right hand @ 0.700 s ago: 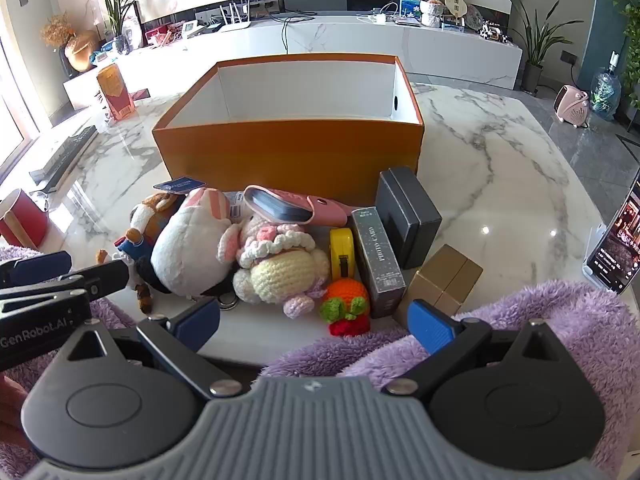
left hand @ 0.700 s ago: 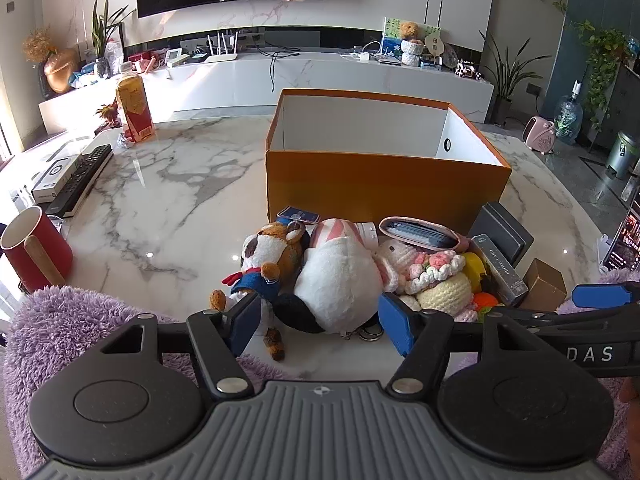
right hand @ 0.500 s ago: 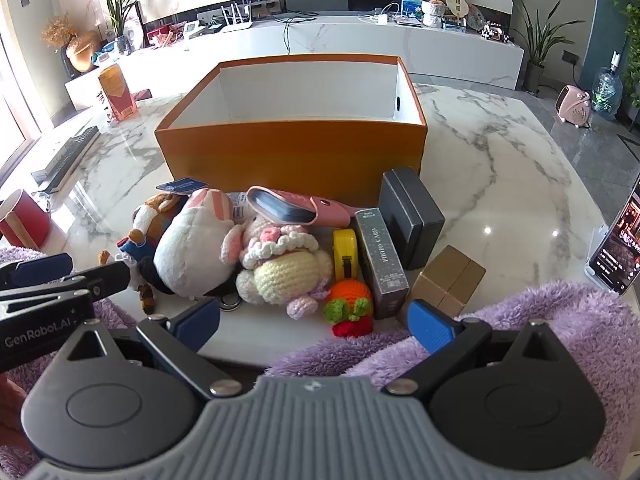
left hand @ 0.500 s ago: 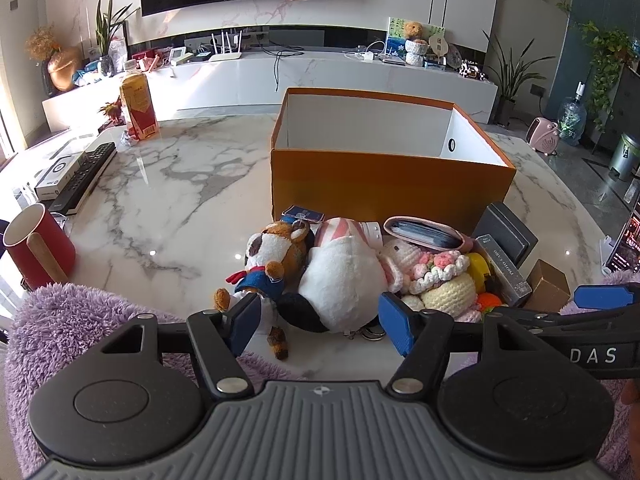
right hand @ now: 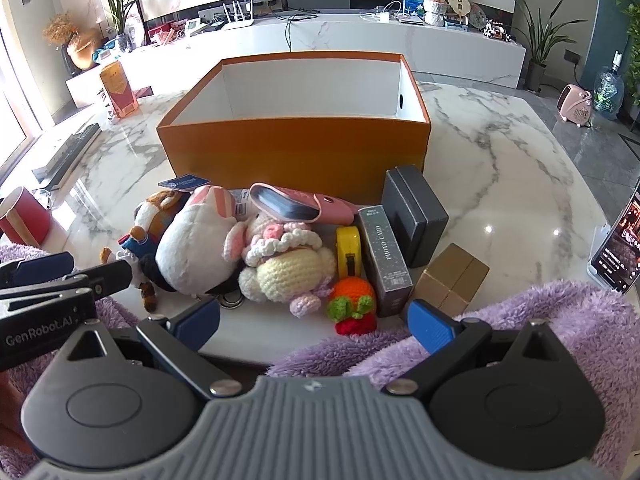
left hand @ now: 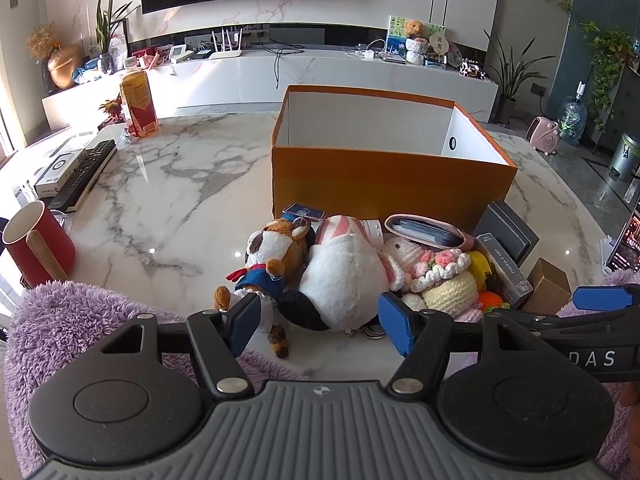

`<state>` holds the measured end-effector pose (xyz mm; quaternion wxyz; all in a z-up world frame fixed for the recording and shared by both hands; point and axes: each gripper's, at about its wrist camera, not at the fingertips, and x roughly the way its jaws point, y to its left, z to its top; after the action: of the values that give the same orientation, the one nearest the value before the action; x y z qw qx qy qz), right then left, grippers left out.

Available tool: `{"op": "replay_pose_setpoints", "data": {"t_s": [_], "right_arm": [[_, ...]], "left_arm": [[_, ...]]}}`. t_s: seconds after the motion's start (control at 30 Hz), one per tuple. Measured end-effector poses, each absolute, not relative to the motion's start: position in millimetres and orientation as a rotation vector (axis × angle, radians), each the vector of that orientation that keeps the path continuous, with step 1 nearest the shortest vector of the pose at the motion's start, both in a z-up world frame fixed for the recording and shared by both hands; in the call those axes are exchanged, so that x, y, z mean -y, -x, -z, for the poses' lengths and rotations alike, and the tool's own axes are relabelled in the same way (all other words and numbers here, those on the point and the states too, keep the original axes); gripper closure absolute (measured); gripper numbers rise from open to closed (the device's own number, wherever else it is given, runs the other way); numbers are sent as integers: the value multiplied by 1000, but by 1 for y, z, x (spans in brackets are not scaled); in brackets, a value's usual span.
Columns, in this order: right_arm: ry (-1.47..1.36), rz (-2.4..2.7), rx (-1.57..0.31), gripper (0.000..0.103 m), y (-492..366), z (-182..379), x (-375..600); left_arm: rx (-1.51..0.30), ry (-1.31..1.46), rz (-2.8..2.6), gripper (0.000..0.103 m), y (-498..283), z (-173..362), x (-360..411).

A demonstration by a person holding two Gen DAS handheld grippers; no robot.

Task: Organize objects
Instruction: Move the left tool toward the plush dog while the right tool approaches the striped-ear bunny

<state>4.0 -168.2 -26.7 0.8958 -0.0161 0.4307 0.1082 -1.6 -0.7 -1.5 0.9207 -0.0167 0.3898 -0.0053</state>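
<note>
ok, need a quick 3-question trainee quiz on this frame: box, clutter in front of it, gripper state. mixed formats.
1. True or false: the orange box already holds one of the plush toys.
2. Multiple choice: what lies directly between the crocheted doll and the grey PHOTO CARD box?
A. red mug
B. yellow tape measure
C. remote control
3. Fill in: the left gripper and the right gripper are both ____, holding nothing.

Key:
1. False. The visible interior shows only white walls, and all the toys sit on the marble table in front of the box.
2. B, the yellow tape measure.
3. open
</note>
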Motion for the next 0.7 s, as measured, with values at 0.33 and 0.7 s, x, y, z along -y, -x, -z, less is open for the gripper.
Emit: {"op": "replay_pose_setpoints", "data": {"t_s": [0.33, 0.7], "right_arm": [[36, -226, -895, 3, -4, 27, 168], [37, -225, -899, 3, -4, 29, 166]], "left_arm": [[-804, 36, 13, 26, 1, 3, 1], [-811, 36, 17, 26, 1, 4, 2]]}}
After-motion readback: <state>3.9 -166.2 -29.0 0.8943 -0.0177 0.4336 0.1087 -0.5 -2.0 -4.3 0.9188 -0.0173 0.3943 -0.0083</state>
